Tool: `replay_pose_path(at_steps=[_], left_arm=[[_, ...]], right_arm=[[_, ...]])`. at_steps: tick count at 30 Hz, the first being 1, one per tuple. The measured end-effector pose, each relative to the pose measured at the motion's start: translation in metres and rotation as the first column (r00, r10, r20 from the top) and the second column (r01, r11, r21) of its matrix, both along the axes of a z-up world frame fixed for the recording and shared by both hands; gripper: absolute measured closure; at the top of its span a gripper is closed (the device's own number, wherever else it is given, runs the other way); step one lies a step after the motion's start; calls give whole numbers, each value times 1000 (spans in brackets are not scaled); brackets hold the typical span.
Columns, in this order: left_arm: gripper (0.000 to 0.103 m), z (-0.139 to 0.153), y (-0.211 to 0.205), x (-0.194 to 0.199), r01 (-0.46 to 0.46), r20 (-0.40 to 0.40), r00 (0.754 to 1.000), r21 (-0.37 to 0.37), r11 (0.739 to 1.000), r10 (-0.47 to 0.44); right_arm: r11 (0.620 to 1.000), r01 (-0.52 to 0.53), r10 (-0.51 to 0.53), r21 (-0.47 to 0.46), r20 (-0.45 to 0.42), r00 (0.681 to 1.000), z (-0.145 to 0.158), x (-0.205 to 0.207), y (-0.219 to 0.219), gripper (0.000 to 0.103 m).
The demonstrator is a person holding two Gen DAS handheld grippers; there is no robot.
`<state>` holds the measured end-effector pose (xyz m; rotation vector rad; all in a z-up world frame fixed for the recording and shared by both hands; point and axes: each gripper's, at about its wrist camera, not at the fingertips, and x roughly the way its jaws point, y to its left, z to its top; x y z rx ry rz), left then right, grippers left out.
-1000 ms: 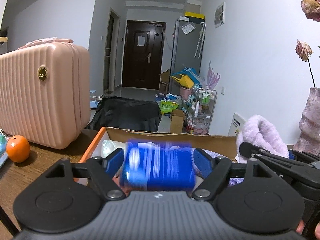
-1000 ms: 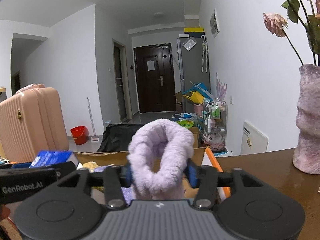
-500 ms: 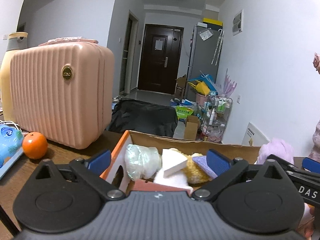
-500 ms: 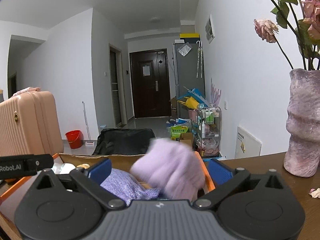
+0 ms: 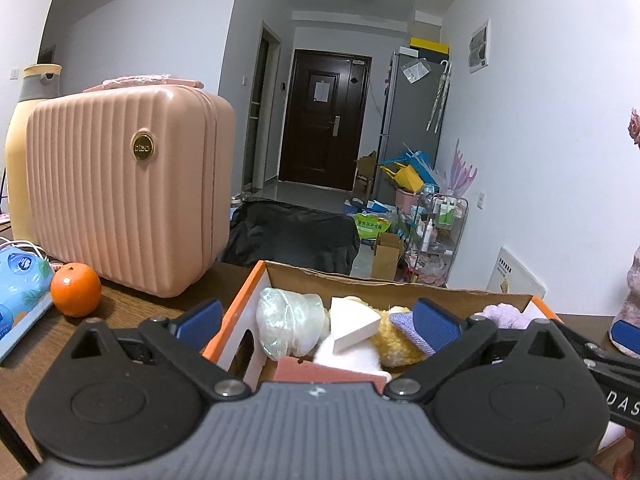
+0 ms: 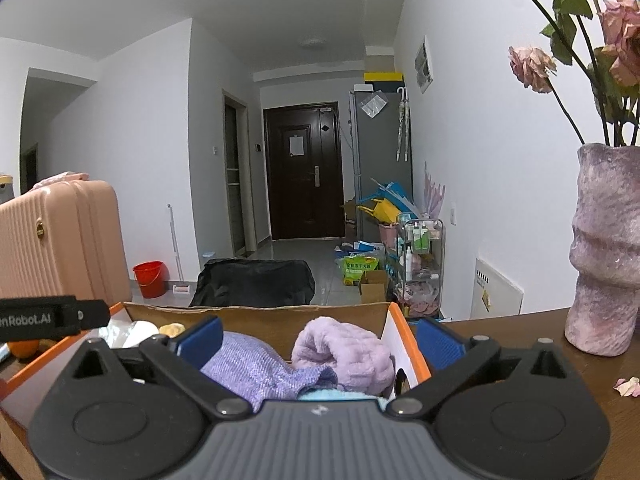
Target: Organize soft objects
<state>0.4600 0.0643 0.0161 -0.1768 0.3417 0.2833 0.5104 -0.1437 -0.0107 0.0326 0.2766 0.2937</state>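
Standing on a dark wooden table [image 6: 520, 332] in a cluttered hallway room, one cardboard box [image 5: 360, 282] holds the soft things: a fluffy lilac item [image 6: 344, 354], a knitted purple cloth [image 6: 256, 364], a yellow plush [image 5: 396, 340]. One orange [image 5: 75, 289], one pink case [image 5: 128, 204], one vase [image 6: 604, 256]. Left gripper [image 5: 316, 320] and right gripper [image 6: 318, 338] hover tilted slightly downward over the box, jaws wide, empty.

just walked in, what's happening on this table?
A person with a handheld gripper in each hand is sorting soft things into an orange-edged cardboard box. Both the left gripper and right gripper stand open and empty above it. A fluffy lilac piece and a purple knit cloth lie in the box, beside a yellow plush and a clear bag.
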Motion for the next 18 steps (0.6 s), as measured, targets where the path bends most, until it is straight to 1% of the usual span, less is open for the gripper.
replay_pose_path(at_steps=[4, 11, 18], left_arm=[[0, -1, 0, -9, 18, -2, 1000, 25, 1000, -18], [0, 2, 0, -33, 30, 24, 999, 54, 998, -31], [0, 2, 3, -59, 39, 27, 999, 62, 997, -41]], right_arm=[[1000, -1, 1, -1, 11, 1000, -1, -8, -2, 0], [1000, -2, 2, -3, 23, 1000, 0, -30, -8, 0], [1000, 4, -4, 2, 20, 1000, 0, -55, -20, 0]])
